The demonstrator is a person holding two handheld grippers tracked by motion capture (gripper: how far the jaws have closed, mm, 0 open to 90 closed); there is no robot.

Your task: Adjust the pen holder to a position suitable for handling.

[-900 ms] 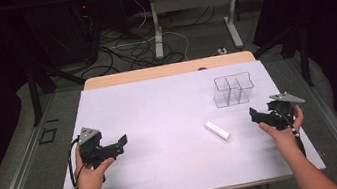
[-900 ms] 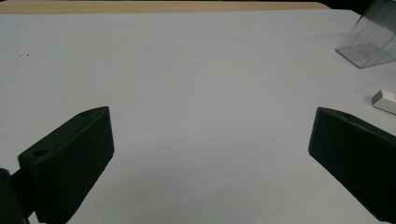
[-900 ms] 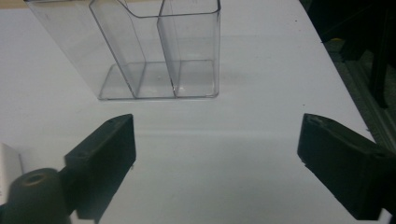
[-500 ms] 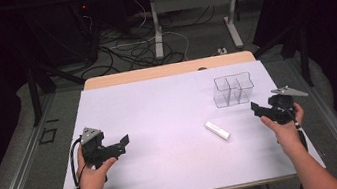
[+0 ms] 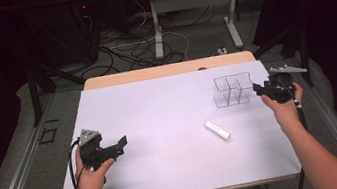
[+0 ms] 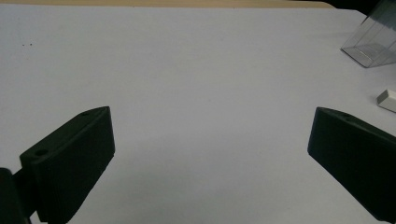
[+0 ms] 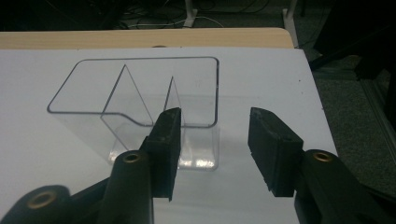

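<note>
Clear organizer box [image 5: 232,90] sits at the far right of the white surface [image 5: 160,121], and the right tongs [image 5: 258,89] are lined up on its near wall – jaws part open, nothing pinched yet. Looks like the reach-in step; next I'd guess they need to straddle that wall and close. It's see-through plastic with dividers, empty. Left tongs [image 5: 122,142] hover wide open, well apart – white block [image 5: 217,130] lies between
</note>
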